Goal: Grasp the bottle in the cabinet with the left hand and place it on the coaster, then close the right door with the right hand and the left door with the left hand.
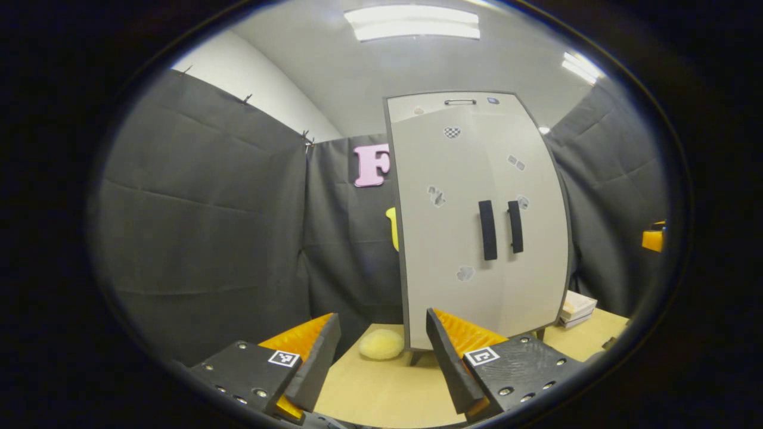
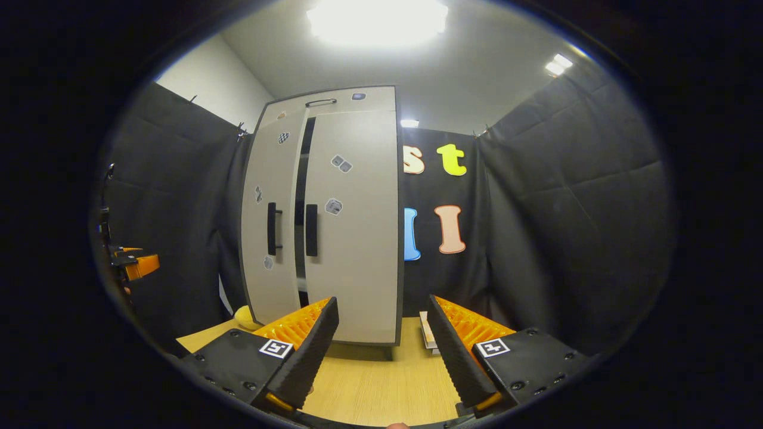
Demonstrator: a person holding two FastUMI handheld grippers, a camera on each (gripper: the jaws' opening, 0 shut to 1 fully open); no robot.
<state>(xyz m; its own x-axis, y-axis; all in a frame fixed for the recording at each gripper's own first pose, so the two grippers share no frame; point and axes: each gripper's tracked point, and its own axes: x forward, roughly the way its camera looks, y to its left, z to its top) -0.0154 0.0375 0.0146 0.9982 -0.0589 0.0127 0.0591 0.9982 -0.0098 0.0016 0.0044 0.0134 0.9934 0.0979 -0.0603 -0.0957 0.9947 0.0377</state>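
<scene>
1. Pale-yellow round coaster [image 1: 381, 344] lies on the wooden table [image 1: 381, 393], just left of the cabinet's foot.
2. Grey cabinet [image 2: 334, 220]: left door [image 2: 268, 220] ajar with a dark gap, right door [image 2: 351, 220] closed; bottle inside can't be made out.
3. Left gripper [image 1: 381, 363] and right gripper [image 2: 381, 351] are level above the table, tongs apart, holding nothing.
</scene>
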